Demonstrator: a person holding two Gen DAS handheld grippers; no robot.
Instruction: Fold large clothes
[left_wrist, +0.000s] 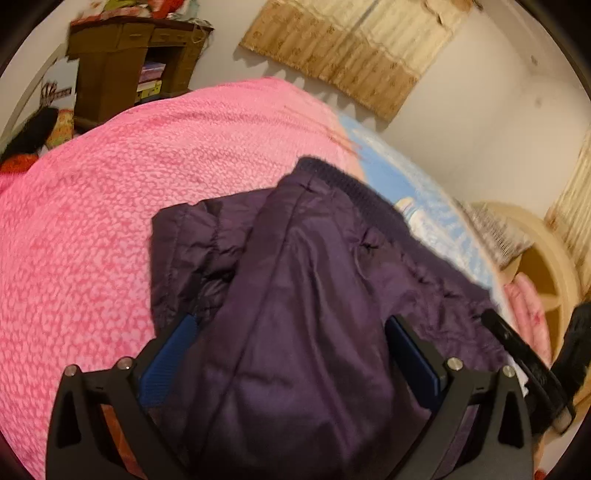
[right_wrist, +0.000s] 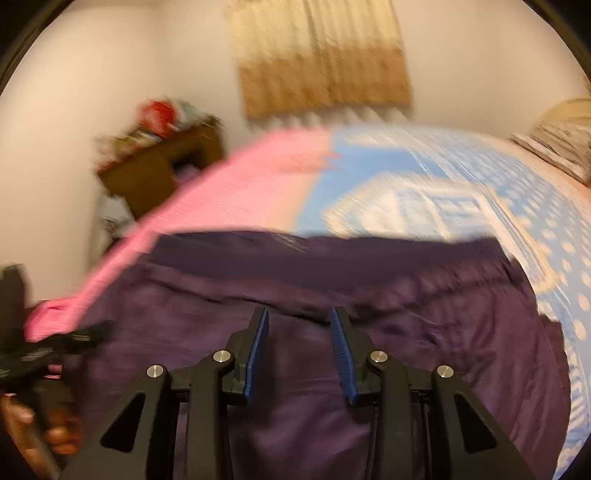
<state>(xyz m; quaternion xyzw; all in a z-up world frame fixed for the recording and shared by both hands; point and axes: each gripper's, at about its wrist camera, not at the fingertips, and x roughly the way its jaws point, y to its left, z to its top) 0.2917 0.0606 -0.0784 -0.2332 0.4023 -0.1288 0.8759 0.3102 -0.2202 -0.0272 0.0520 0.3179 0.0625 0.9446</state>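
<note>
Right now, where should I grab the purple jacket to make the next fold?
Probably the ribbed hem band at the far end of the purple jacket. It is a firm, thick edge lying exposed on the pink blanket. Come from the far side and slide one finger underneath, then pull it toward you.

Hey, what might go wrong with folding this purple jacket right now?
The purple jacket is slick and puffy, and both tongs, left and right, stand open over it, so the fold may spring back. It straddles the pink blanket and blue sheet; dragging could bunch them.
</note>
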